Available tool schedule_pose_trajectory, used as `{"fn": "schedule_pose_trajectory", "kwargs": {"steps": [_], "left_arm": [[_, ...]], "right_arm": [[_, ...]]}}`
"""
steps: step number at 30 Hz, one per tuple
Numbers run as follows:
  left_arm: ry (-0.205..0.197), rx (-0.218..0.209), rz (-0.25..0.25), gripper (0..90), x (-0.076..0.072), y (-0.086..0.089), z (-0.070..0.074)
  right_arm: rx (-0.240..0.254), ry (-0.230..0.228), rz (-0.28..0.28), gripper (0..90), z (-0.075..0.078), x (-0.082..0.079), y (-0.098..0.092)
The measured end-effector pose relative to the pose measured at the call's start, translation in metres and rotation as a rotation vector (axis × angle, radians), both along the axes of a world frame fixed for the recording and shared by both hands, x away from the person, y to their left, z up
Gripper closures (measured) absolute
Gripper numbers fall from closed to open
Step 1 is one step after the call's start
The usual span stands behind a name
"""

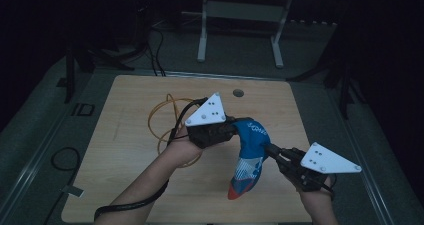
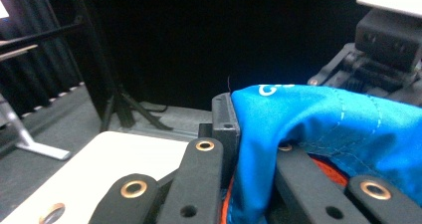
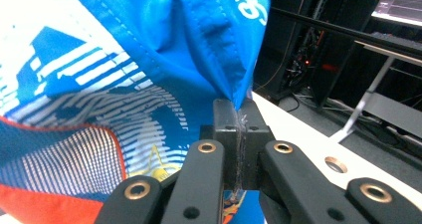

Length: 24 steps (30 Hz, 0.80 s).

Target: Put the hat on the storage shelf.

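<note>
Right gripper [image 3: 238,115] clenched on a fold of blue, white and orange fabric garment [image 1: 248,157]. Left gripper [image 1: 231,126] pinches its upper edge, so it hangs spread over the light wooden table [image 1: 125,150], presumably for folding.

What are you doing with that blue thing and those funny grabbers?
A person is holding a blue cloth with red and white parts up over a wooden table. The left gripper pinches one end, and the right gripper is shut on a fold of it. The rest hangs down between them. An orange cable loops on the table.
</note>
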<state>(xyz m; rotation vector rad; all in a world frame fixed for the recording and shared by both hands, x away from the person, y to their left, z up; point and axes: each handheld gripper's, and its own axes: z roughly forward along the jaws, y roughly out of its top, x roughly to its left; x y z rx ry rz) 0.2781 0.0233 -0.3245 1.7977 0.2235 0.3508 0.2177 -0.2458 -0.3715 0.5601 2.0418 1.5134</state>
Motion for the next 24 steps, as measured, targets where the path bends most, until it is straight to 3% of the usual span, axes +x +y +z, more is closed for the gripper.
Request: {"fn": "schedule_pose_trajectory", "kwargs": {"steps": [8, 9, 12, 13, 16, 24], "left_arm": [[0.015, 0.027, -0.010, 86.7, -0.003, 0.009, 0.001], [0.022, 0.025, -0.012, 81.2, -0.003, 0.011, 0.001], [0.023, 0.033, -0.018, 75.4, -0.003, 0.013, 0.001], [0.013, 0.039, -0.019, 65.6, -0.006, 0.020, 0.001], [0.011, 0.049, -0.006, 53.9, -0.006, 0.030, 0.003], [0.023, 0.041, 0.069, 38.3, -0.008, 0.058, 0.003]], "right_arm": [[0.030, -0.001, 0.010, 89.7, 0.014, 0.004, -0.011], [0.031, -0.001, 0.012, 89.7, 0.015, 0.005, -0.011], [0.030, 0.002, 0.026, 89.7, 0.019, 0.006, -0.011], [0.032, 0.002, 0.037, 89.6, 0.023, 0.007, -0.011], [0.029, -0.002, 0.049, 89.6, 0.027, 0.008, -0.009], [0.022, -0.001, 0.061, 89.6, 0.030, 0.009, -0.006]]}}
